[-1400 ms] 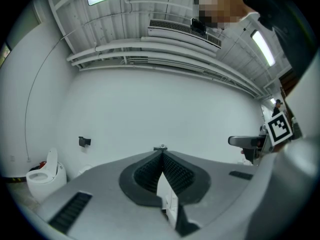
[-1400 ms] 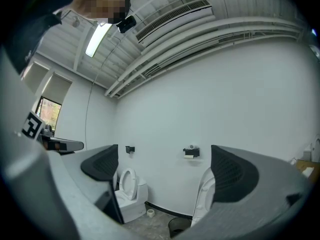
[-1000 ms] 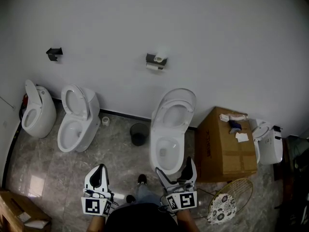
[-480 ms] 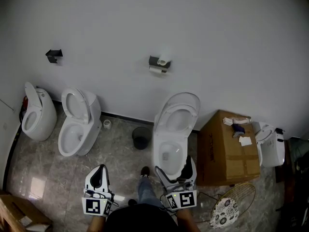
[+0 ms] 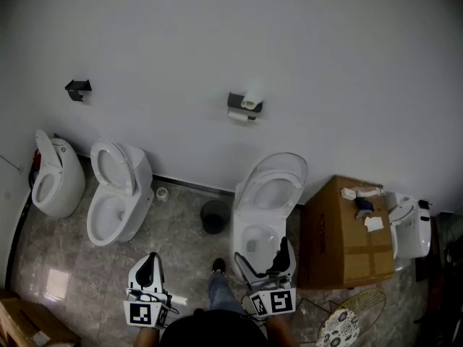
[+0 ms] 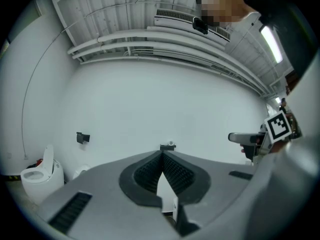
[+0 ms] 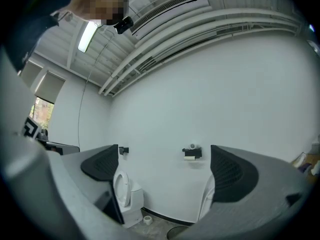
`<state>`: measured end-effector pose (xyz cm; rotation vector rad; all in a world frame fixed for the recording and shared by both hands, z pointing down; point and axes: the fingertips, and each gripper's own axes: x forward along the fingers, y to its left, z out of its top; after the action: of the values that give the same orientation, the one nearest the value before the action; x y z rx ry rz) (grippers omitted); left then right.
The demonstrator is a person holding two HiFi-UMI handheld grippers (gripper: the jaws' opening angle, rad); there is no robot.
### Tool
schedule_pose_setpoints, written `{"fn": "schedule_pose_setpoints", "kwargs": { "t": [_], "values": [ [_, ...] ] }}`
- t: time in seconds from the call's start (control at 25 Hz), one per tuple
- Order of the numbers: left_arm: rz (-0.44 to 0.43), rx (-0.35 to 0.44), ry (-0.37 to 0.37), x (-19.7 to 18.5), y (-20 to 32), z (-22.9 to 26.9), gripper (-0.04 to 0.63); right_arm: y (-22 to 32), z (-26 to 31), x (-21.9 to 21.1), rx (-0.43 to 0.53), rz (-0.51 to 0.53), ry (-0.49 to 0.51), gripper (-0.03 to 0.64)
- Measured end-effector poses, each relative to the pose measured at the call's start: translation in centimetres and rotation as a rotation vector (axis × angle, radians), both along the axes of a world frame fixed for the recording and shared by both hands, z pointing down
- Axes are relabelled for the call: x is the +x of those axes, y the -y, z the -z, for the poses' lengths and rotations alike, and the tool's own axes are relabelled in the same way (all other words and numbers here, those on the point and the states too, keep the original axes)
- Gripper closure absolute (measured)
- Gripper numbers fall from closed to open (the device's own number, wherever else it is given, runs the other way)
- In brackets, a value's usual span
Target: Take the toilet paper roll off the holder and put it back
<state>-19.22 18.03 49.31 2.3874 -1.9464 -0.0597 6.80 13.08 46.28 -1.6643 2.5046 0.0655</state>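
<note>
The toilet paper roll (image 5: 251, 103) is on its dark holder (image 5: 237, 100), mounted on the white wall (image 5: 325, 71) above and a bit left of the nearest toilet (image 5: 264, 208). A white bit of paper hangs under the holder. It's well apart from both claws, which are down at the bottom edge of the head view, close to the person.

The left claw (image 5: 151, 259) is closed up tight. In the left gripper view its ribbed pads meet in a line with nothing caught between them, and the holder shows tiny right above the tips. The right claw (image 5: 262, 255) is spread wide and gripping nothing. In the right gripper view the holder (image 7: 191, 153) sits in the gap, closer to the right-hand jaw, far off on the wall. Neither claw touches anything.

The room has a grey marbled tile floor (image 5: 79, 255). Two more toilets (image 5: 116, 190) stand toward the left along the wall, the far one (image 5: 54, 176) near the corner, plus a second dark bracket (image 5: 78, 87) on the wall above them. There's a small dark bin (image 5: 215, 215) between the middle and nearest toilets, and a small white roll (image 5: 160, 191) on the floor by the wall. A cardboard box (image 5: 340, 237) with some bits on top stands right of the nearest toilet, and a round wire thing (image 5: 347, 316) lies on the floor in front of it.
</note>
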Motion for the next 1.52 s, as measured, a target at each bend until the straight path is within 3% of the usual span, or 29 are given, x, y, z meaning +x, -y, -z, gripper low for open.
{"fn": "schedule_pose_setpoints", "kwargs": {
  "t": [0.2, 0.4, 1.24, 1.4, 1.52],
  "values": [
    [0.009, 0.051, -0.014, 0.4, 5.8, 1.3, 0.592, 5.3, 0.3, 0.7, 0.005, -0.010, 0.003, 0.061],
    [-0.006, 0.008, 0.002, 1.3, 11.3, 0.6, 0.592, 10.6, 0.3, 1.7, 0.008, -0.023, -0.008, 0.061],
    [-0.031, 0.009, -0.006, 7.7, 30.4, 2.6, 0.592, 28.4, 2.3, 8.1, 0.019, -0.079, 0.002, 0.061],
    [-0.031, 0.109, -0.010, 8.6, 32.8, 5.2, 0.592, 30.1, 2.5, 9.2, 0.018, -0.096, 0.016, 0.061],
    [-0.037, 0.045, -0.002, 8.7, 33.7, 3.3, 0.592, 31.1, 2.3, 9.7, 0.013, -0.109, 0.015, 0.061]
  ]
}}
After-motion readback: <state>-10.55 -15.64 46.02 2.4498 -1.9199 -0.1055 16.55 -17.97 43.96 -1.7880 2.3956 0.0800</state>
